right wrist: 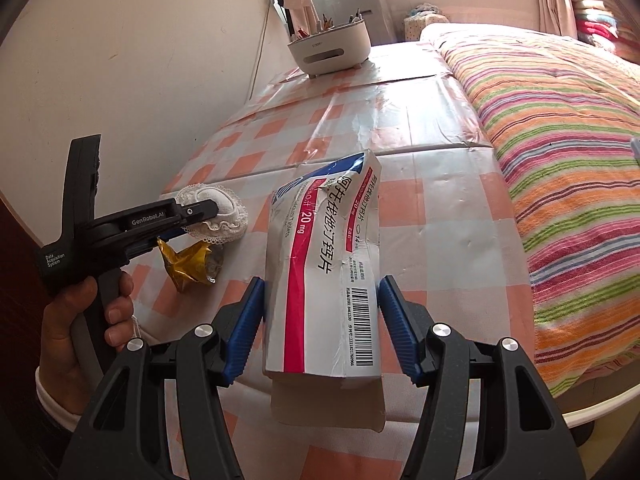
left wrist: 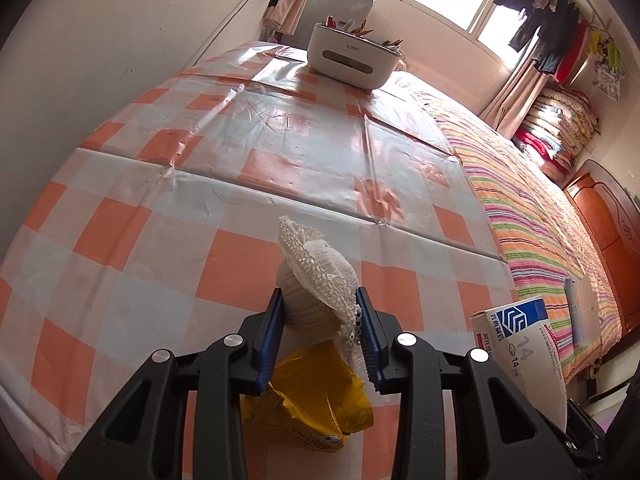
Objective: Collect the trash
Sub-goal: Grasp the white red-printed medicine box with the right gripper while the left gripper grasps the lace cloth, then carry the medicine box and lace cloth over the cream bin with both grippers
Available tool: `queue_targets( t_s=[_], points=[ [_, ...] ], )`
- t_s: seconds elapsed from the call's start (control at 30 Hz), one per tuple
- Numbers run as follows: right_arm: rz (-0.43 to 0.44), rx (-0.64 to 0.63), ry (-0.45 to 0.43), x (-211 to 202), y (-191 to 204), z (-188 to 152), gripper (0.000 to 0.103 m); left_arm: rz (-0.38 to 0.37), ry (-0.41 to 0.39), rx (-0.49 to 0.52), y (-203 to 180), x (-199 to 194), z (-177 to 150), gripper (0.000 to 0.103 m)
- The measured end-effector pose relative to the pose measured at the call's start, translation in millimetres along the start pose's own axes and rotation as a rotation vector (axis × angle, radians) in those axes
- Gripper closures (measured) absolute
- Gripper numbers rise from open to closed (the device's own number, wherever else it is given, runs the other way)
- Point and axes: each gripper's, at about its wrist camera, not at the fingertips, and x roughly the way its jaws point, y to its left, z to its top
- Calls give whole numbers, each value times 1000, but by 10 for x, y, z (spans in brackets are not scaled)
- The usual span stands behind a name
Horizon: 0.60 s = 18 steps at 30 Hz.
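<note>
The left gripper has its blue jaws closed on a white lace-edged bundle, which seems lifted just above the checked tablecloth, at the near left part of the table. Directly under it, a crumpled yellow wrapper lies on the cloth, not yet taken. The right gripper clamps a crushed medicine box between its pads and holds it over the near edge of the table. So the picking step appears done for two pieces of trash. The next move probably calls for carrying both to a bin, which is not visible here, and then coming back for the wrapper. A white organizer stands at the far end.
</note>
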Motion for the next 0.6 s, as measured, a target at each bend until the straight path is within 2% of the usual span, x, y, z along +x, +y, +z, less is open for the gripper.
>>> queue_targets(
  t_s=[0.47, 0.6],
  points=[
    [-37, -34, -61, -410, -119, -77, 45, 26, -102, 137, -453, -472, -215, 69],
    [-55, -37, -75, -555, -197, -132, 45, 23, -109, 174, -602, -583, -332, 69]
  ],
)
